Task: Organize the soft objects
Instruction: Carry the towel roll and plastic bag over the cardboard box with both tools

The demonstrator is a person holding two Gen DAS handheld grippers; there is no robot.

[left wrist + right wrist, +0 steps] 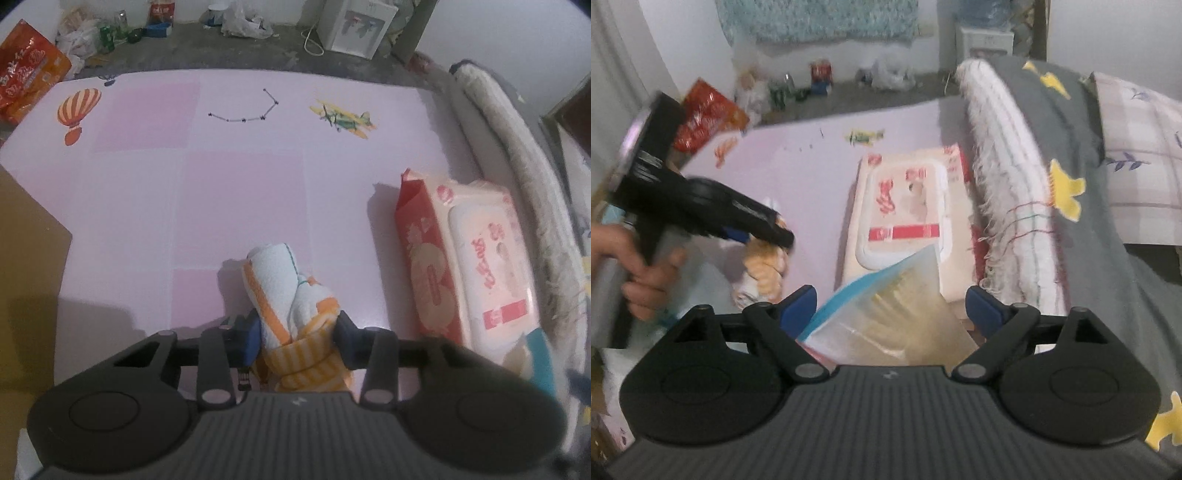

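A rolled white towel with orange and yellow stripes [280, 291] lies on the pink mat [221, 166]. My left gripper [297, 326] points down over its near end, and both blue pads press against its sides. In the right wrist view a hand [639, 273] holds that left gripper [775, 232] over the towel [764, 269], blurred. My right gripper [891, 304] stands wide open. A clear zip bag with a blue strip [886, 314] and yellow contents lies between its fingers, and neither pad grips it. The bag leans on a pack of wet wipes [905, 206], also seen in the left view [472, 266].
A rolled white fringed blanket [1008, 177] and a grey quilt with yellow figures [1089, 229] border the mat on the right. A brown cardboard box [26, 240] stands at the left edge. A red snack bag [26, 70] and clutter lie on the floor beyond.
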